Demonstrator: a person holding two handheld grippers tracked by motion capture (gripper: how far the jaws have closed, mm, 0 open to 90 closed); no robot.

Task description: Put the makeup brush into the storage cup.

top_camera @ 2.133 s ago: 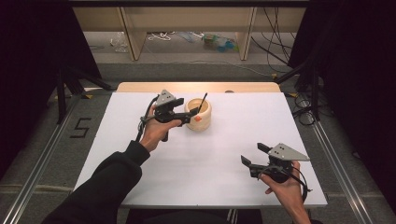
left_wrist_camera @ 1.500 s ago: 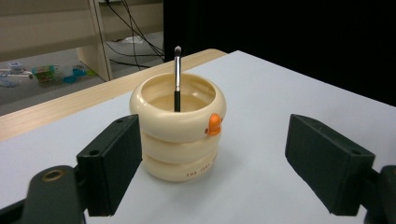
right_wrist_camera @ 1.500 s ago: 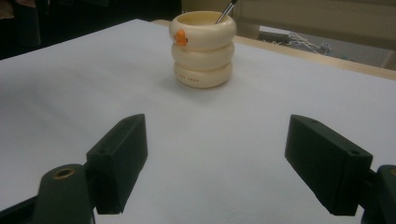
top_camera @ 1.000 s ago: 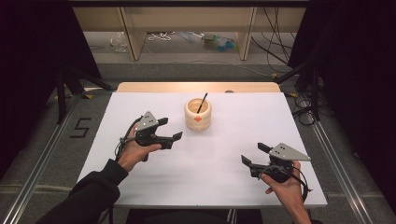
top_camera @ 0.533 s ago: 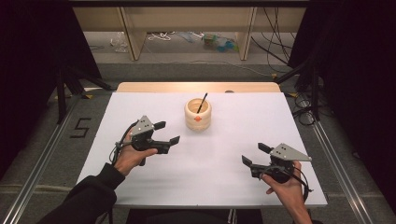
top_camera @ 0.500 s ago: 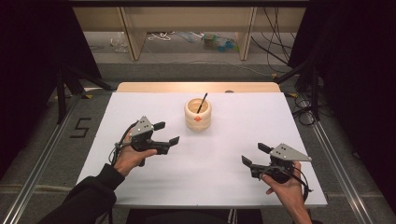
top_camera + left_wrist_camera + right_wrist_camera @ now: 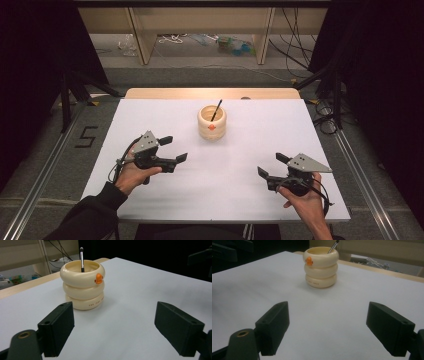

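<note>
With the brush [image 7: 216, 110] standing in the cream holder [image 7: 212, 123], we hold the left gripper [image 7: 173, 148] and right gripper [image 7: 270, 165] wide open and empty at the near table [image 7: 300, 130], judging only withdrawal is left.

A lab recording bay.
A white bench [image 7: 240, 175] stands between black curtains [image 7: 35, 75] and metal floor rails [image 7: 360, 175], with loose cables [image 7: 300, 45] and a taped floor number [image 7: 86, 136] nearby.

we see a cream ringed holder [image 7: 212, 122] bearing an orange duck bill. its brush [image 7: 216, 110] is black. our table [image 7: 240, 170] is plain white.
</note>
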